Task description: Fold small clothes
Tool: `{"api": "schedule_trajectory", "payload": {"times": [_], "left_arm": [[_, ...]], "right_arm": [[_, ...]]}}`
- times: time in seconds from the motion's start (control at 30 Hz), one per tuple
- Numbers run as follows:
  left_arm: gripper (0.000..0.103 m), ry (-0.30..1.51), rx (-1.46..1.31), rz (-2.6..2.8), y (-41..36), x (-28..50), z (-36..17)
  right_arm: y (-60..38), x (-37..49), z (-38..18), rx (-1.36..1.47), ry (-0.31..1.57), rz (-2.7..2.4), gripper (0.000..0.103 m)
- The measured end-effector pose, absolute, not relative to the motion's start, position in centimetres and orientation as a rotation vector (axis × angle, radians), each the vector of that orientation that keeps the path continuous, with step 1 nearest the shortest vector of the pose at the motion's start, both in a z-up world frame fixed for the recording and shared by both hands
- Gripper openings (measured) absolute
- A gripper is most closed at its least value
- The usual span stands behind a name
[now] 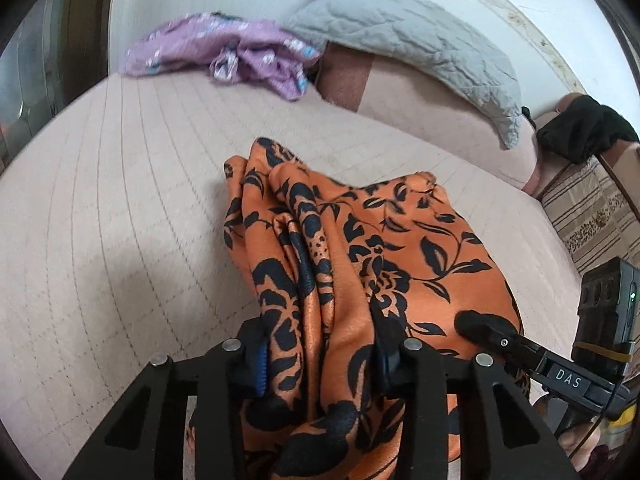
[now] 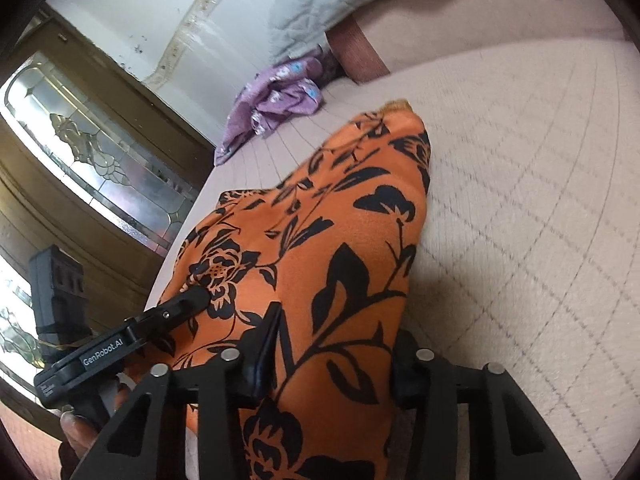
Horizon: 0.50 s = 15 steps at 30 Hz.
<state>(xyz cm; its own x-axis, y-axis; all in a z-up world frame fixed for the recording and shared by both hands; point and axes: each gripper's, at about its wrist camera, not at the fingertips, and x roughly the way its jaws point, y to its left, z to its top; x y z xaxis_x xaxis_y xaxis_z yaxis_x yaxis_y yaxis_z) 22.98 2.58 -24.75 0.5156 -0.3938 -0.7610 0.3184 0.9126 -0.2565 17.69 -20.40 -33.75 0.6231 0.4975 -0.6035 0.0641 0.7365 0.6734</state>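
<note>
An orange garment with a black flower print (image 1: 360,248) lies bunched on the pink quilted bed (image 1: 120,200). My left gripper (image 1: 320,360) is shut on a thick fold of it, the cloth bulging between the fingers. My right gripper (image 2: 332,360) is also shut on the same orange garment (image 2: 340,220), which drapes forward over the bed (image 2: 520,200). The right gripper shows in the left wrist view (image 1: 484,328), pressed into the cloth at the right. The left gripper shows in the right wrist view (image 2: 188,300) at the left, close beside.
A crumpled purple floral garment (image 1: 224,52) lies at the far side of the bed. A grey quilted blanket (image 1: 420,48) rests over a pink pillow (image 1: 440,120) against the white wall. A black cloth (image 1: 584,128) sits at the right. A glass-panelled wooden cabinet (image 2: 80,148) stands beside the bed.
</note>
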Motion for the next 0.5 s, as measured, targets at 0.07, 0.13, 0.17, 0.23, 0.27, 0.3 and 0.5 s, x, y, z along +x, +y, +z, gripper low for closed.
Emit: {"api": "schedule_trajectory", "payload": {"times": [0.07,0.13,0.17,0.23,0.27,0.3,0.5], "left_arm": [[0.040,0.915,-0.071,-0.432,2.0,22.5,-24.3],[0.040,0.896,-0.058,-0.434,1.2,22.2,-23.9],[0.040,0.879,-0.051,-0.435,1.0,21.8,-23.4],[0.040,0.851,-0.040,-0.439,1.0,21.1,-22.6],[0.040,0.837,-0.031,-0.438,0.7,20.9,-22.2],[0.040,0.824,-0.022,-0.437,0.4,20.5,-21.8],[0.040,0.783,0.035,-0.455,-2.4,19.0,-20.7]], "right_arm": [[-20.7,17.3,-33.1,0.705,0.856,0.262,0.044],[-21.4,16.7,-32.2,0.701,0.823,0.252,0.044],[-21.5,16.5,-31.8,0.699,0.809,0.250,0.044],[-22.1,15.8,-30.7,0.687,0.774,0.245,0.043],[-22.3,15.5,-30.3,0.679,0.760,0.242,0.043],[-22.5,15.1,-29.8,0.668,0.748,0.237,0.043],[-24.2,12.6,-28.0,0.621,0.704,0.215,0.043]]}}
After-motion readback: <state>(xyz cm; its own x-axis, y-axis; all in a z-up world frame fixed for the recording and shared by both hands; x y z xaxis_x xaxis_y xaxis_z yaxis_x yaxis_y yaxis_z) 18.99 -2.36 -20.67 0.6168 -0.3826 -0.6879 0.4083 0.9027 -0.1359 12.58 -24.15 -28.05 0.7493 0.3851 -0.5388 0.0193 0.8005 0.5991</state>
